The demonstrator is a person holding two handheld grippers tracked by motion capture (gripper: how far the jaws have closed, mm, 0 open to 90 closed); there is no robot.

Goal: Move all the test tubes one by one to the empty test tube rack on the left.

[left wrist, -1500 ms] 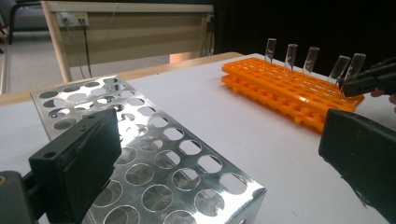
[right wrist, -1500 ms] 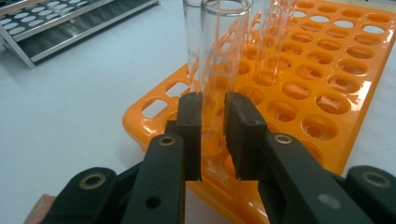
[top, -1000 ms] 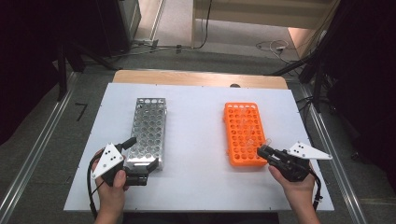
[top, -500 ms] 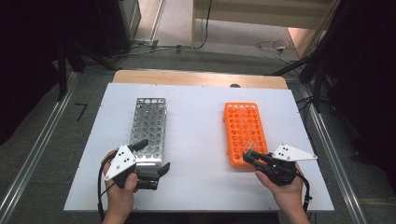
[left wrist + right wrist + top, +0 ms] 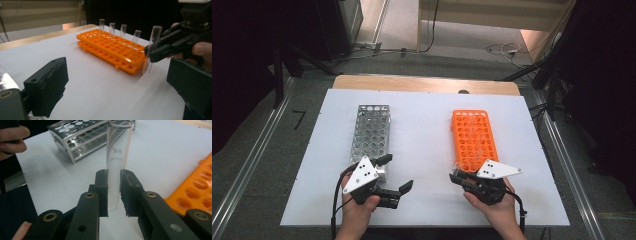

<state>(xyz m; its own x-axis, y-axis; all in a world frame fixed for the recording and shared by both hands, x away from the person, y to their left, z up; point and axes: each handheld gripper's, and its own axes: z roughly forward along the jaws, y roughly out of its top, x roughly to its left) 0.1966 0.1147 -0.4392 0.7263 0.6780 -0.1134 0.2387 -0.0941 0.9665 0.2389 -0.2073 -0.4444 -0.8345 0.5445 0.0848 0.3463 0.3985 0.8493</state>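
Holding a clear glass tube (image 5: 117, 165) upright between its closed jaws, the right gripper (image 5: 462, 178) sits just off the near end of the orange rack (image 5: 473, 139). From the tube, the metal rack (image 5: 369, 135) lies toward 10 o'clock across the white table (image 5: 422, 125). Nearer that rack, at its near end, the left gripper (image 5: 396, 174) stands wide open with nothing in it, facing 3 o'clock toward the tube.

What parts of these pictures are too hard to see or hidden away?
- Small print on the clear glass test tube: right gripper view, too blurred to read.
- Tube's bottom end: right gripper view, hidden between the black pads of the right gripper.
- Silver metal tube rack: high view, near end covered by the left gripper.
- Orange plastic tube rack: high view, its glass tubes too faint to count.
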